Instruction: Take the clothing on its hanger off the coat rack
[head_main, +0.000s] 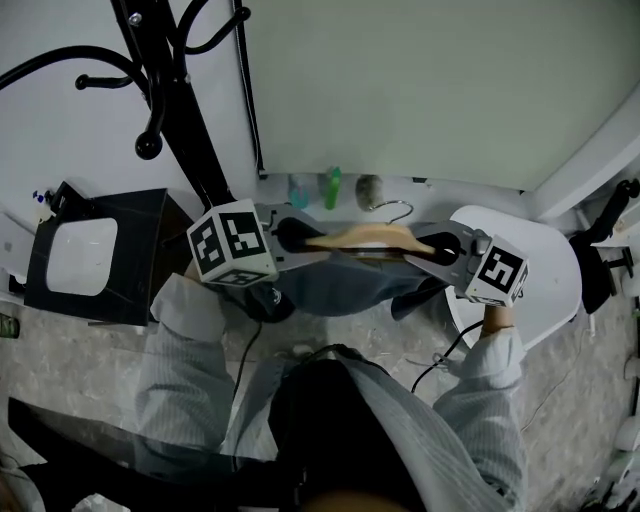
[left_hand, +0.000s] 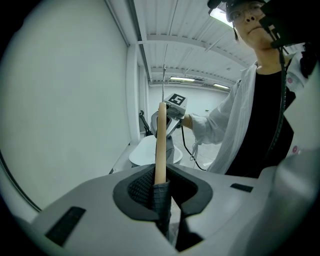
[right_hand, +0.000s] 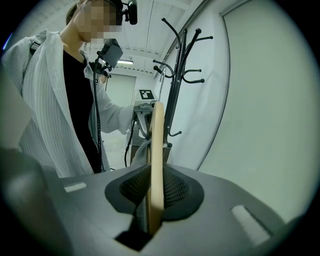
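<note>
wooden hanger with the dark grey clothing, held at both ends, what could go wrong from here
The left gripper and right gripper each clamp only an end of the light wooden hanger; if one slips, it would likely swing down.
The dark grey clothing hangs loose beneath and might slide off if tilted.
The black metal coat rack stands close beside the left gripper and could get knocked.

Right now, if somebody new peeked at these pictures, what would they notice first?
Probably the wooden hanger in the middle, held level with a gripper clamped on each end: the left gripper and the right gripper. A grey-blue garment droops from it. Next comes the tall black coat rack at the upper left, its curly hooks bare and apart from the hanger.
</note>
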